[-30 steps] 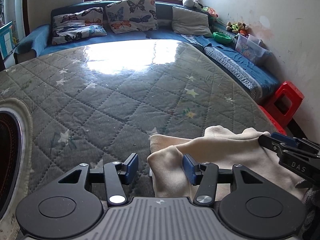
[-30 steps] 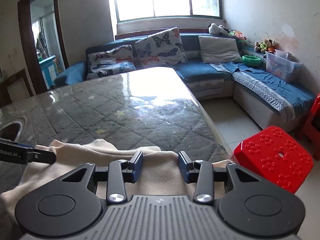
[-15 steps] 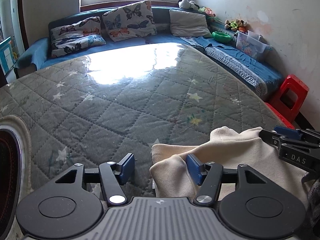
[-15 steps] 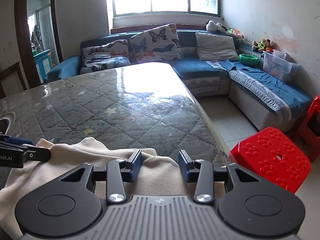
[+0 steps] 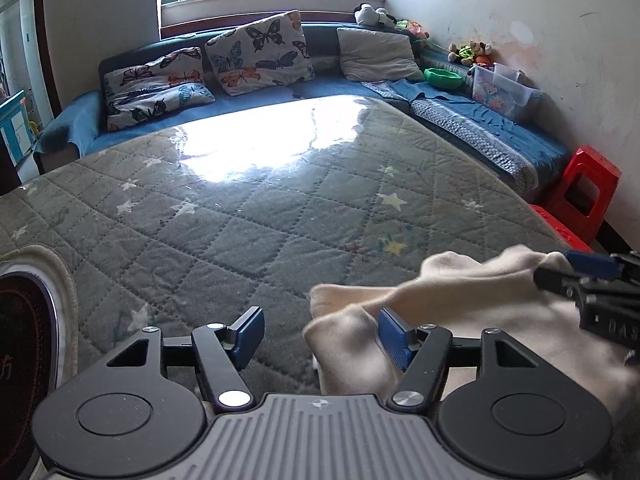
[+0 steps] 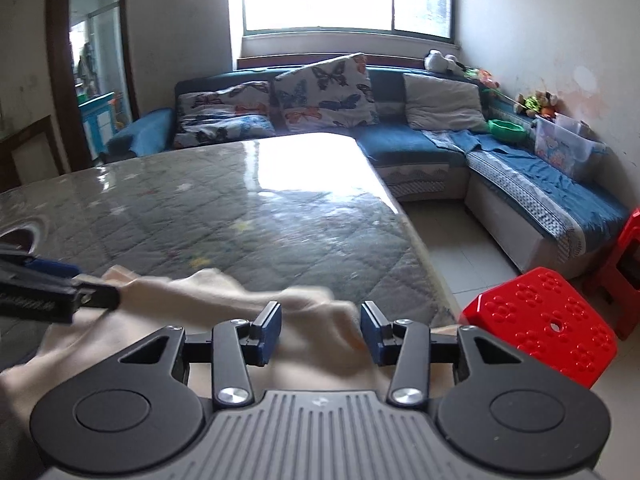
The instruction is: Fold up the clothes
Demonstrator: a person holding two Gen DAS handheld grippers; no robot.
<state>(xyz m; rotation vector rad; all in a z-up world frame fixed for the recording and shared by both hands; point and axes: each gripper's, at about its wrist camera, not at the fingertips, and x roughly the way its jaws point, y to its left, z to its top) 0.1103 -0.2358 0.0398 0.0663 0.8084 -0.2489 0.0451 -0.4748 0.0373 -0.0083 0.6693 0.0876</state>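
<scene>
Cream fleecy garment (image 5: 472, 312), rumpled and loosely folded, at the quilted table's (image 5: 248, 216) near right edge.

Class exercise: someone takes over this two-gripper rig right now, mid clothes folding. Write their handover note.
Left gripper: open, cream garment's near corner between its fingers, not clamped.
Right gripper: open, over the garment's right part, holding nothing.
Garment: bunched at the near right edge of the quilted table, motion-blurred; no neat fold visible.
Done: both grippers are at the cloth.
Left: close on the edges, spread it flat, then fold.
</scene>
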